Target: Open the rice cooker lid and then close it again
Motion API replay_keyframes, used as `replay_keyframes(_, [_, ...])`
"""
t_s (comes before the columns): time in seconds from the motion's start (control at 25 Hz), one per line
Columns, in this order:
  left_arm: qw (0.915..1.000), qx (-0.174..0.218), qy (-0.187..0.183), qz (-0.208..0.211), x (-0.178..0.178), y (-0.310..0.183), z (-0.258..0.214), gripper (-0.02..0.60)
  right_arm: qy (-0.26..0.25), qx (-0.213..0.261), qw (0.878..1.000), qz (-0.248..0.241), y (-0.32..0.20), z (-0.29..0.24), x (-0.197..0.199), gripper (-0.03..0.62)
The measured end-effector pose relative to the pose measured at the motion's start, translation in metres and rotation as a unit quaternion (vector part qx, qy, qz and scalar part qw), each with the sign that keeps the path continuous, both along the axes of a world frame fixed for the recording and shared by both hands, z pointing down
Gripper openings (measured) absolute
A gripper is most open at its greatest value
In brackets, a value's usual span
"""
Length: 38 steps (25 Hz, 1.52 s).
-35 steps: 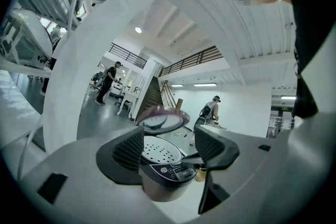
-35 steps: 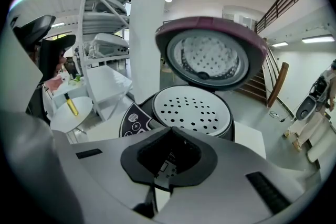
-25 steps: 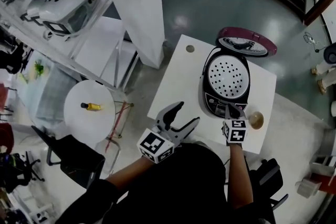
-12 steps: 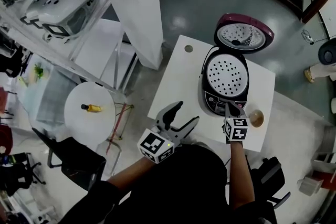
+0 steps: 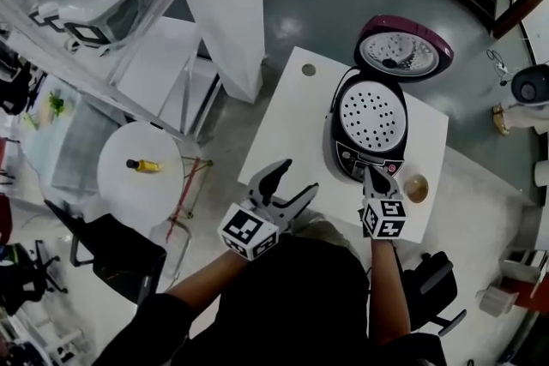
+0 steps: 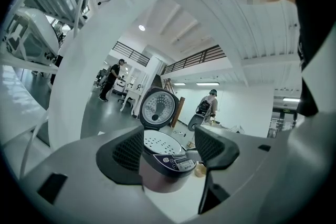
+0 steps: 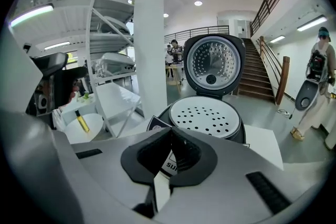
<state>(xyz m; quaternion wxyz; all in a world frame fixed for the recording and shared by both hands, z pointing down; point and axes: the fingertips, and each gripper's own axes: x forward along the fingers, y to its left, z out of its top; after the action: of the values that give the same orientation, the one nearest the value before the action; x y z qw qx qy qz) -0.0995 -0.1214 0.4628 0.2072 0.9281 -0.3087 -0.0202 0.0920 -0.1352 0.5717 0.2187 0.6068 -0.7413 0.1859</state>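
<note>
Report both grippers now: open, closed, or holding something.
Left gripper: jaws open, holding nothing.
Right gripper: jaws closed, nothing between them.

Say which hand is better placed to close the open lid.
Right, probably: the right tongs, shut, sit at the rice cooker front, nearer the raised lid; the left tongs, open, hover farther back.
</note>
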Motion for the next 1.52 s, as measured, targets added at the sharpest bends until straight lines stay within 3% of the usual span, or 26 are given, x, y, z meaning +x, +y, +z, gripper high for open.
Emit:
replay_keyframes(0.2, [0.9994,0.032,0.004,0.008,0.014,-0.022,-0.022,0.279,-0.029,0.027,0.999,0.018,0.013,-0.025,0.002,0.000])
replay_keyframes(0.64, [0.9947,0.100,-0.003,0.026,0.090,-0.087,-0.070,0.279,-0.076,0.031,0.997,0.004,0.015,-0.029,0.020,0.000])
replay_keyframes(0.84, [0.9965,0.083,-0.008,0.009,0.112,-0.122,-0.071,0.279,-0.095,0.029,0.995,-0.026,-0.003,-0.030,0.026,0.000])
replay_keyframes(1.08, [0.9958,0.091,-0.007,0.001,0.127,-0.178,-0.091,0.279,-0.082,0.024,0.995,-0.050,-0.023,-0.029,0.036,0.000])
replay_keyframes(1.32, [0.9925,0.108,-0.027,0.049,0.158,-0.213,-0.102,0.279,-0.070,0.020,0.995,-0.065,-0.036,-0.036,0.049,0.000])
replay_keyframes(1.52, [0.9912,0.100,-0.018,0.084,0.184,-0.238,-0.112,0.279,-0.072,0.019,0.995,-0.061,-0.040,-0.034,0.060,0.000])
